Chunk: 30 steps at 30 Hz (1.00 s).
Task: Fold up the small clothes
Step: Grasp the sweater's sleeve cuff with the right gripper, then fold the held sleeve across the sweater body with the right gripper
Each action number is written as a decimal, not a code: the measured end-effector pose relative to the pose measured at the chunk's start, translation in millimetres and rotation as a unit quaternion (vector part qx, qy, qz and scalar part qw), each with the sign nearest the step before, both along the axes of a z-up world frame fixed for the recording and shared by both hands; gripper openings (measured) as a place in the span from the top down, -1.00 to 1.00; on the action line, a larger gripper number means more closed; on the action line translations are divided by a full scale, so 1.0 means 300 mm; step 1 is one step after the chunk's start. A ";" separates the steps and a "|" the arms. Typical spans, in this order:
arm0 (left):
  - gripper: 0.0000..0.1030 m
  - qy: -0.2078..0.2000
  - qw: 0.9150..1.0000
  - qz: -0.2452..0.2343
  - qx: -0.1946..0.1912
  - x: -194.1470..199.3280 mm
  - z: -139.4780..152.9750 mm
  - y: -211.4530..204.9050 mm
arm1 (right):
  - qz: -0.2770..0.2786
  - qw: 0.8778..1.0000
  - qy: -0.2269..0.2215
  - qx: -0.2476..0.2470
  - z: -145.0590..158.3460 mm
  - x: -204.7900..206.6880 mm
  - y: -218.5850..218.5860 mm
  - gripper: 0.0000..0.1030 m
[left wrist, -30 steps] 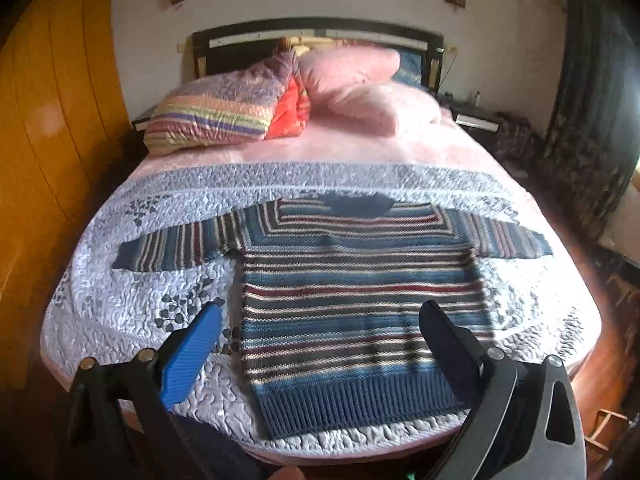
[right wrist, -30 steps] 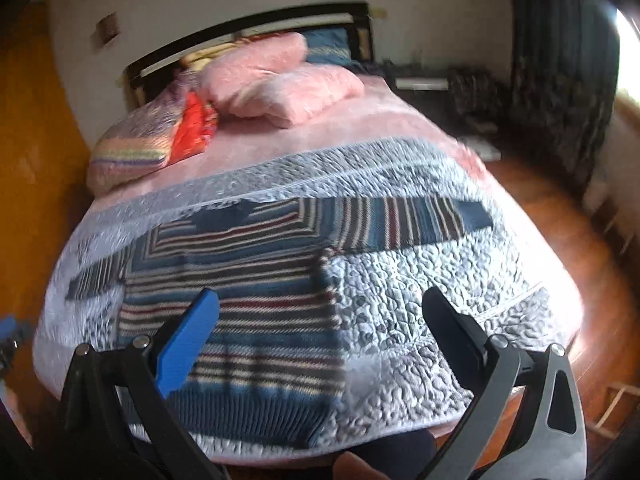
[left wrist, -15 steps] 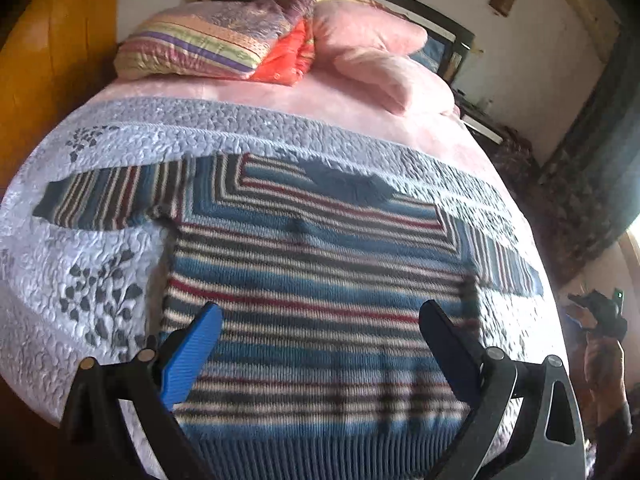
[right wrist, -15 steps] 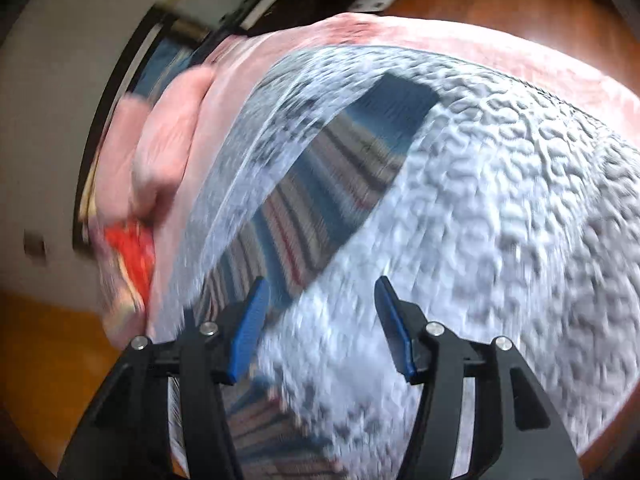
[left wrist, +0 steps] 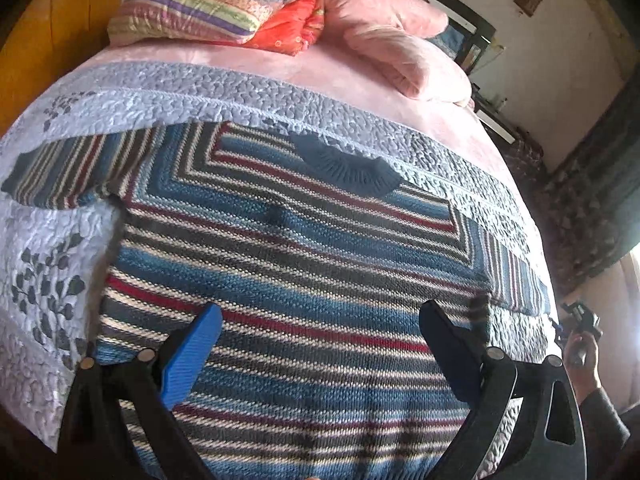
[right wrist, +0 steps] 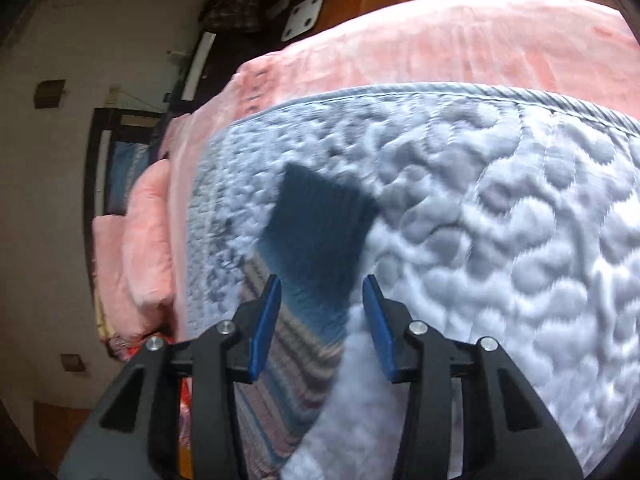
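Left wrist view: left gripper [left wrist: 320, 352] jaws wide, empty, over striped sweater [left wrist: 300, 264] lying flat on quilted bed [left wrist: 52, 248] — pillows [left wrist: 384, 36] beyond. Right gripper [right wrist: 321, 316] jaws partly apart, empty — straddling sleeve cuff [right wrist: 320, 224].

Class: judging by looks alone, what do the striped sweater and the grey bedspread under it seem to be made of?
Striped sweater: knitted yarn, probably wool or acrylic; visible stitch rows and ribbed collar, matte. Grey bedspread: quilted fabric, likely padded synthetic or cotton; puffy stitched pebble pattern, slight sheen.
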<state>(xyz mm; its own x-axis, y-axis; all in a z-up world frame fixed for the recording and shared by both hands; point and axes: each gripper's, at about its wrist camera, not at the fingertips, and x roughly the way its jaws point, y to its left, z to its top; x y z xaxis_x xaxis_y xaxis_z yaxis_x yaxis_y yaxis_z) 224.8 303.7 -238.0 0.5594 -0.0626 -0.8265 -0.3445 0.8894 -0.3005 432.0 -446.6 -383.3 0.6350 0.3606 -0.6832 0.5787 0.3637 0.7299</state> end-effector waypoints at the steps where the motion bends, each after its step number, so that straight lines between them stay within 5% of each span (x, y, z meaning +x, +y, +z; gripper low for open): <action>1: -0.93 0.000 1.000 0.003 -0.006 0.004 -0.006 0.002 | 0.000 1.000 0.001 -0.001 -0.016 0.011 -0.009 0.18; 11: -0.93 -0.021 0.996 0.025 -0.085 0.044 -0.053 0.056 | 0.016 0.999 0.001 -0.030 -0.051 0.113 -0.005 0.19; 14: -0.93 -0.036 0.992 0.032 -0.115 0.045 -0.044 0.085 | 0.021 0.999 -0.001 -0.038 -0.044 0.131 0.006 0.67; 17: -0.93 -0.041 0.989 0.040 -0.135 0.046 -0.038 0.119 | 0.023 0.998 -0.017 -0.060 0.006 0.137 0.027 0.77; 23: -0.93 -0.028 0.991 0.025 -0.132 0.069 -0.010 0.147 | 0.092 0.983 -0.093 -0.128 0.277 0.146 0.200 0.81; 30: -0.93 -0.034 0.993 -0.037 -0.103 0.151 0.093 0.093 | 0.208 0.936 -0.182 -0.219 0.603 0.120 0.601 0.81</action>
<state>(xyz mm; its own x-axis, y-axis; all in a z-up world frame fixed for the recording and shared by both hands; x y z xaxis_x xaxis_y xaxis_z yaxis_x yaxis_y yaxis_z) 270.2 331.6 -210.2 0.6004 -0.2694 -0.7530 -0.2540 0.8286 -0.4990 468.1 -266.2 -202.4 0.7214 0.3643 -0.5890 0.0634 0.8122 0.5800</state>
